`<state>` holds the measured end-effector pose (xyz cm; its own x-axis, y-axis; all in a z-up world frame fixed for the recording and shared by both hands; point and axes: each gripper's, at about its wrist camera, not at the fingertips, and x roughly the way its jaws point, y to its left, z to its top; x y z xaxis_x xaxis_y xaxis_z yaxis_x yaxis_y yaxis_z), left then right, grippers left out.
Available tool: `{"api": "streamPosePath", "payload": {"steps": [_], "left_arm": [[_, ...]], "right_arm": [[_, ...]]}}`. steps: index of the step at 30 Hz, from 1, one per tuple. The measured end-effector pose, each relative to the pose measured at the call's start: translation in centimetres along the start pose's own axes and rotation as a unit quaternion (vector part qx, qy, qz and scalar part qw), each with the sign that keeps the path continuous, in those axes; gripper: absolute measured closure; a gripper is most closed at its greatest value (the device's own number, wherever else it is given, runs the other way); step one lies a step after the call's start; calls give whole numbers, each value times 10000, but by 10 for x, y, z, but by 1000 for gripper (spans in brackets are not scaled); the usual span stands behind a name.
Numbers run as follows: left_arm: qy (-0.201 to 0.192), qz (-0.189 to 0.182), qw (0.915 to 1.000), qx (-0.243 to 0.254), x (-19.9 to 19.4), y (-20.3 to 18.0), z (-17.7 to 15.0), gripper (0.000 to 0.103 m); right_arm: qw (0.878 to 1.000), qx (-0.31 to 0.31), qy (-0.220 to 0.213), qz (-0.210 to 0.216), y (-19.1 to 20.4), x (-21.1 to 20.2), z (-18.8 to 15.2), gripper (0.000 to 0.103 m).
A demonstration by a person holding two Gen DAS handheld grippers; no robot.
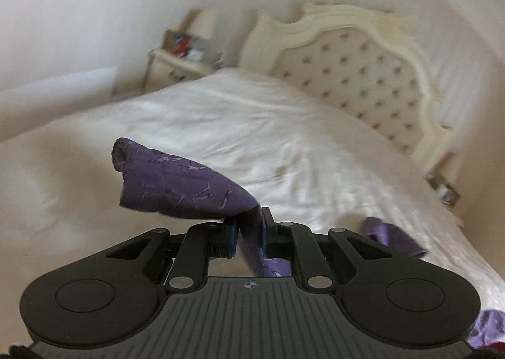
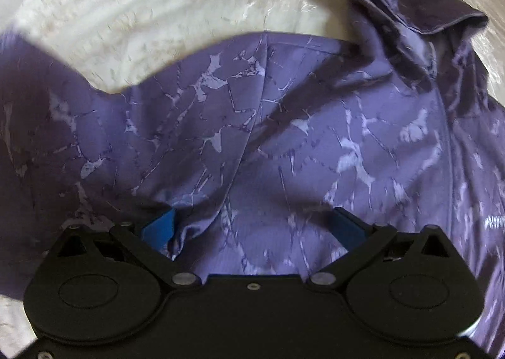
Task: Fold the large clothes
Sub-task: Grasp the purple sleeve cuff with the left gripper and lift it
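A purple garment with a pale cracked pattern (image 2: pixel 284 125) lies spread on a white bed. In the left wrist view my left gripper (image 1: pixel 249 237) is shut on a fold of the purple garment (image 1: pixel 176 182), lifted above the bed, with a sleeve end flopping over to the left. More of the cloth shows low at the right. In the right wrist view my right gripper (image 2: pixel 252 226) points down at the cloth with its blue pads (image 2: pixel 159 228) wide apart. The fabric lies between and under them, not pinched. A sleeve cuff (image 2: pixel 407 2) sticks up at the top right.
The white bedsheet (image 1: pixel 252 125) runs back to a cream tufted headboard (image 1: pixel 356 74). A cream nightstand (image 1: pixel 176 65) with clutter on top stands left of the headboard, by a pale wall. Wrinkled sheet (image 2: pixel 126 11) lies beyond the garment.
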<state>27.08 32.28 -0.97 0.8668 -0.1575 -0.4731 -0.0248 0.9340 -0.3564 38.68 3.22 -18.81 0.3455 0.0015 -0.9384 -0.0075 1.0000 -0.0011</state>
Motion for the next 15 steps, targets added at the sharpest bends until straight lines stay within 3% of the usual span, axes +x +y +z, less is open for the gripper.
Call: {"api": "streamPosePath", "payload": {"steps": [3,6,10,15], "left_arm": [[-126,-291,9988,375,-2,-36,2,89],[-210,-579,9958,678,2,-70,0,89],[-225,-1053,9897,938,18,-117,-5,89],[-29,-1870,9745,1238,43,-181,-27,89]], "right_arm": [[9996,-279,-17,-6,2,7,5,0],[9988,-400,-128,265,-11,-5,6,4],[9971,77,-463,597,-61,-39,-6,4],[9930,741,-619,686,-144,-73,-35,4]]}}
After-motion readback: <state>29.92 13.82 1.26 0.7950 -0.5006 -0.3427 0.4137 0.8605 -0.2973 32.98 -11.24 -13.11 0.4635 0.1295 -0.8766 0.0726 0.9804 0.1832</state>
